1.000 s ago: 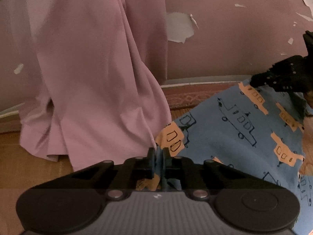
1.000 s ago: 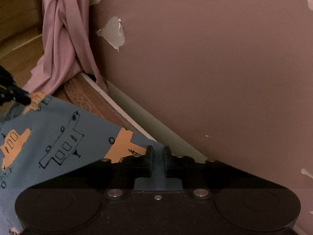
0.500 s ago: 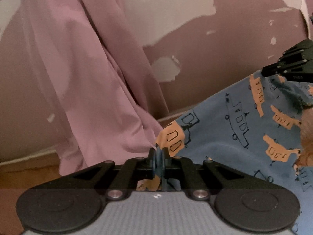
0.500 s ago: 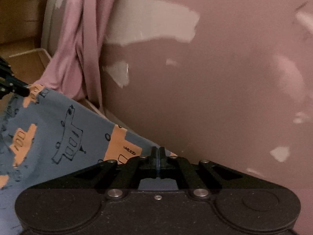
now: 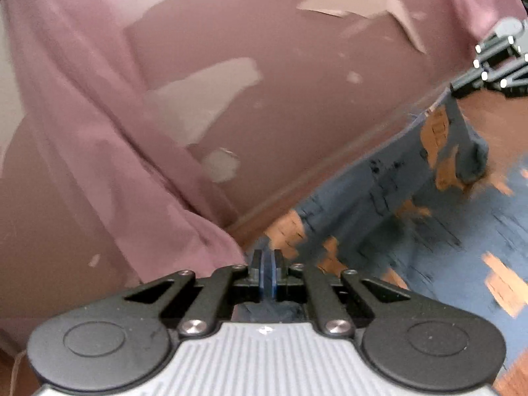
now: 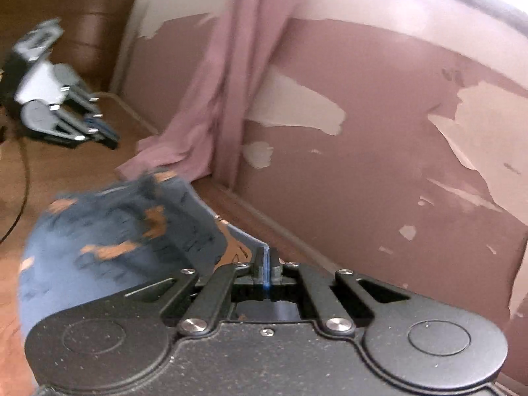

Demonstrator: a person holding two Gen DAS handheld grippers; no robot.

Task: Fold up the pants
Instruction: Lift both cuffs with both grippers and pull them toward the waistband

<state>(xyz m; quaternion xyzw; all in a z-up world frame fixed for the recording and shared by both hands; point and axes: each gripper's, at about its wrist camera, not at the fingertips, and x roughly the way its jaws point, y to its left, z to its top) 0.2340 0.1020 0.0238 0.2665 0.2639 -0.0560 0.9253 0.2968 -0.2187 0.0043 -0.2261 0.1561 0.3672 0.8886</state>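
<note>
Peeling mauve wall (image 6: 379, 171), pink curtain (image 5: 99, 151) hanging at it. Blue patterned pants (image 5: 389, 204) lifted, stretched between grippers. Left gripper (image 5: 266, 265) clamped on one edge; right gripper (image 6: 266, 265) clamped on the other.

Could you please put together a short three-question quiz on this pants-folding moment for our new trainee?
1. True or false: the left gripper has its jaws shut on the blue pants.
2. What hangs against the peeling wall? A) a pink curtain B) a green towel C) a white shirt
3. Fill in: the right gripper holds the pants by their ____.

Key: 1 true; 2 A; 3 edge.
</note>
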